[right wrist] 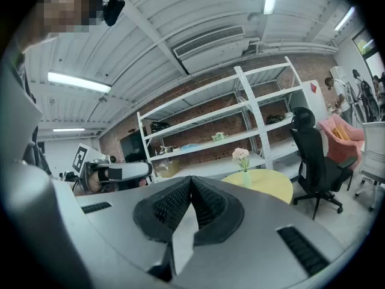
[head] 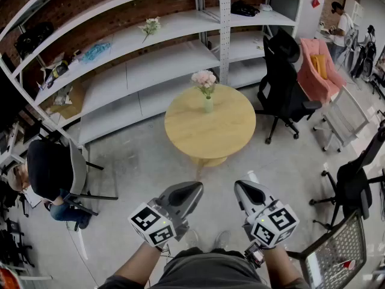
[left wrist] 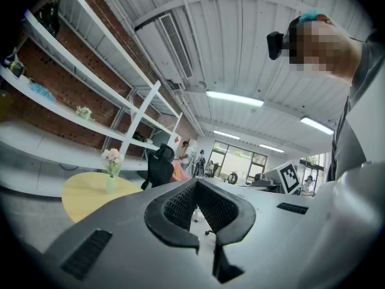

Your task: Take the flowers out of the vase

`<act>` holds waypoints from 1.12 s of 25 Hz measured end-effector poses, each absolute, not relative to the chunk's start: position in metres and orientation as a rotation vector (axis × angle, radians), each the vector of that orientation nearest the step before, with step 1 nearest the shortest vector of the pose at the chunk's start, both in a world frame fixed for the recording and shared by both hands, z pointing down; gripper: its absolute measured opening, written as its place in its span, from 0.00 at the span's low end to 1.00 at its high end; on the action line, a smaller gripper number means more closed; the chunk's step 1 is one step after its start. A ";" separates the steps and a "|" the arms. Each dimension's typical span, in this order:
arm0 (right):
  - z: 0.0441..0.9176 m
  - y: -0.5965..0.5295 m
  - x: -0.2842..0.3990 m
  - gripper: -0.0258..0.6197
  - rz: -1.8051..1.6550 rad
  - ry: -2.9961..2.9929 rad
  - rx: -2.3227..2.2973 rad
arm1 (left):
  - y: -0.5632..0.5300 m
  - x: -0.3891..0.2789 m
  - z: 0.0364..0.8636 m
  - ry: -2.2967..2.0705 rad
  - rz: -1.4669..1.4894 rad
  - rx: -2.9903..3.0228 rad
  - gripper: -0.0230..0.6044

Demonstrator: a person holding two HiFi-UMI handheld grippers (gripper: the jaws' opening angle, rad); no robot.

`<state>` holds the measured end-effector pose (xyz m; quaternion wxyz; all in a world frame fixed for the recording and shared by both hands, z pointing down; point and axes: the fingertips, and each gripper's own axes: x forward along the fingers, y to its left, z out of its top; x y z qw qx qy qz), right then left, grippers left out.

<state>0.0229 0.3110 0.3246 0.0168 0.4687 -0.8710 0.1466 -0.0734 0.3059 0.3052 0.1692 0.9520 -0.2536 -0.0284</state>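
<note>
Your left gripper (head: 194,189) at 7 o'clock and right gripper (head: 242,188) at 5 o'clock are both clenched, nothing between the jaws; the flowers (head: 204,79) stand in the vase (head: 208,106) at 12 o'clock on the round table (head: 210,137), well apart from both claws

Matt wooden table (head: 212,136); white metal shelving (head: 157,62); rough brick wall (head: 72,5).
</note>
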 end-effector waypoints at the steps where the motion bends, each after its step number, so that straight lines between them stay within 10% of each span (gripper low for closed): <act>1: 0.325 0.312 0.025 0.06 0.458 -2.708 1.455 | 0.307 -0.071 0.305 -0.721 -0.079 2.706 0.05; 28: 0.342 0.280 0.089 0.07 0.581 -2.729 1.443 | 0.267 -0.036 0.308 -0.850 -0.117 2.667 0.05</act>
